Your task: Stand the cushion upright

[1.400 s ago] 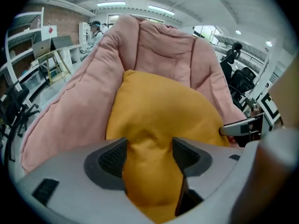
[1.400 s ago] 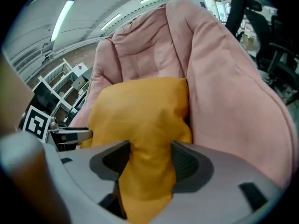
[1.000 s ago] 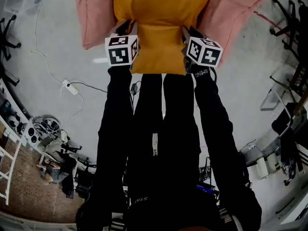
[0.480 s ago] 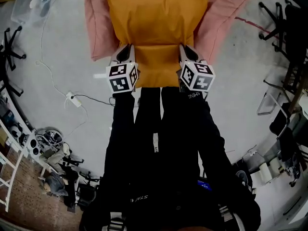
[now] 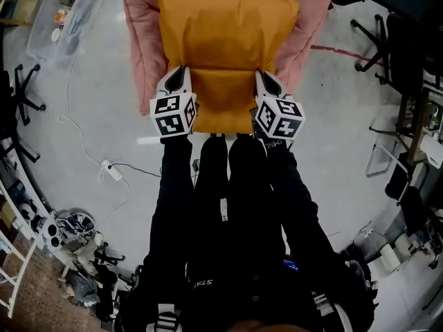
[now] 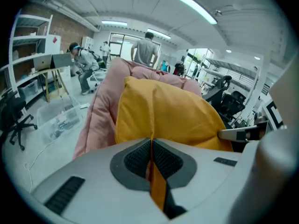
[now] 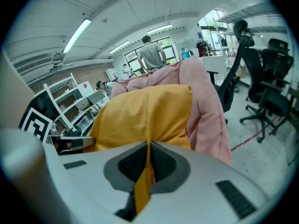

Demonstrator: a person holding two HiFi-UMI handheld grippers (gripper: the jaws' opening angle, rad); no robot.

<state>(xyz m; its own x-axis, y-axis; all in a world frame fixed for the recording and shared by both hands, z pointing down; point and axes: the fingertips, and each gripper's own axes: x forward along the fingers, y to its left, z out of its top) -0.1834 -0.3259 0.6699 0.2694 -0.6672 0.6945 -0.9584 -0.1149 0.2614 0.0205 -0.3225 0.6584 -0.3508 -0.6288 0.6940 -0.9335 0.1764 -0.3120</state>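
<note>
Both grippers are on the mustard-orange cushion (image 5: 225, 54) right now: the left gripper (image 6: 150, 157) has its jaws clamped together on a thin fold of the smooth woven fabric at the near left corner, and the right gripper (image 7: 147, 160) bites the same flat hem at the near right corner. The ribbed dark pads (image 6: 135, 157) squeeze the cloth into a narrow strip. The cushion is plump and rectangular and rests against a soft, puffy pink quilt (image 5: 142, 40) on the far side of it, above the grey floor (image 5: 90, 102). Each marker cube (image 5: 173, 113) shows crisp black-and-white squares. There is white lettering on the black sleeve (image 5: 277, 151), too small to read. A white power strip (image 5: 111, 169) lies at the left.
</note>
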